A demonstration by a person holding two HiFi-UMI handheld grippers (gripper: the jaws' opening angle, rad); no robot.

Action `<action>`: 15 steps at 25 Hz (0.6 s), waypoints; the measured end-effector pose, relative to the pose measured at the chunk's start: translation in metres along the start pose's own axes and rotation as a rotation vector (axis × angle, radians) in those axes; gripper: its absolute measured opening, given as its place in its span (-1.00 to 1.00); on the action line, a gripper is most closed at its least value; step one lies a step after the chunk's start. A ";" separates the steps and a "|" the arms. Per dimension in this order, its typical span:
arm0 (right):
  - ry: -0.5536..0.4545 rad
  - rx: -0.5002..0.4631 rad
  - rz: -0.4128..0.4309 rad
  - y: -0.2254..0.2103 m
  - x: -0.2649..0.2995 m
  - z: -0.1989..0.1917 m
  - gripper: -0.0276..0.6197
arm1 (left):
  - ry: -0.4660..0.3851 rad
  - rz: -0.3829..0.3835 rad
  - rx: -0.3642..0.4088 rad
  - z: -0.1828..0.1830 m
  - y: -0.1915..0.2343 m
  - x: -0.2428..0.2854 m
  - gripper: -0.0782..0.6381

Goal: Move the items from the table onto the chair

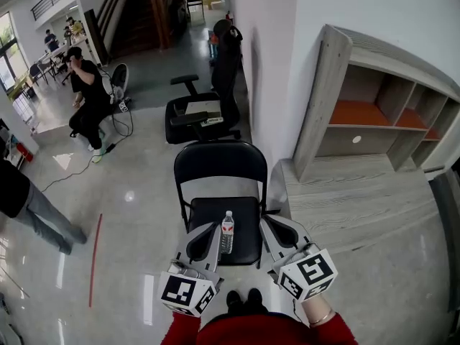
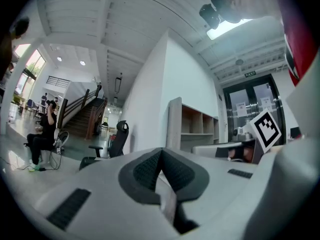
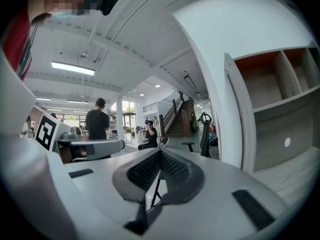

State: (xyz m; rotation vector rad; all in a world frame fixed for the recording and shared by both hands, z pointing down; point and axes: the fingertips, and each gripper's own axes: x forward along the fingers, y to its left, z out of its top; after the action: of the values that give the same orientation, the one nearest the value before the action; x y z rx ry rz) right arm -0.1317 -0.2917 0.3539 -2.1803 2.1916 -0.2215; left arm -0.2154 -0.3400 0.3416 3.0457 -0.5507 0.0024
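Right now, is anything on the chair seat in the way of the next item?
Yes: a water bottle stands upright mid-seat on the chair, with bare seat on either side of it.

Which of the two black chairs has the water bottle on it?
The folding chair, the nearer one: the water bottle stands upright on its seat. The office chair behind it, with armrests, has no bottle.

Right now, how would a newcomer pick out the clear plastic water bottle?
Find the grey wooden shelf unit against the white wall; just left of it stands a black metal folding chair. The clear plastic water bottle stands upright on its black seat, the only thing there.
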 end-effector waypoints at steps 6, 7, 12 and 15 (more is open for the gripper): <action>-0.019 -0.030 -0.009 0.004 -0.015 -0.002 -0.88 | -0.005 0.003 -0.005 0.004 -0.006 -0.013 -0.76; -0.021 -0.028 -0.014 0.004 -0.018 -0.003 -0.88 | -0.001 0.004 -0.004 0.003 -0.006 -0.016 -0.76; -0.020 -0.027 -0.045 -0.005 -0.032 -0.009 -0.88 | 0.000 0.014 -0.018 -0.003 -0.003 -0.030 -0.76; -0.021 -0.018 -0.058 -0.009 -0.038 -0.010 -0.88 | -0.001 0.023 -0.027 -0.004 -0.002 -0.031 -0.76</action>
State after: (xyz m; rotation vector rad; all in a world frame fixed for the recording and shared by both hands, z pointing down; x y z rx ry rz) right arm -0.1233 -0.2529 0.3619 -2.2471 2.1307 -0.1808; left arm -0.2433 -0.3275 0.3453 3.0129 -0.5815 -0.0051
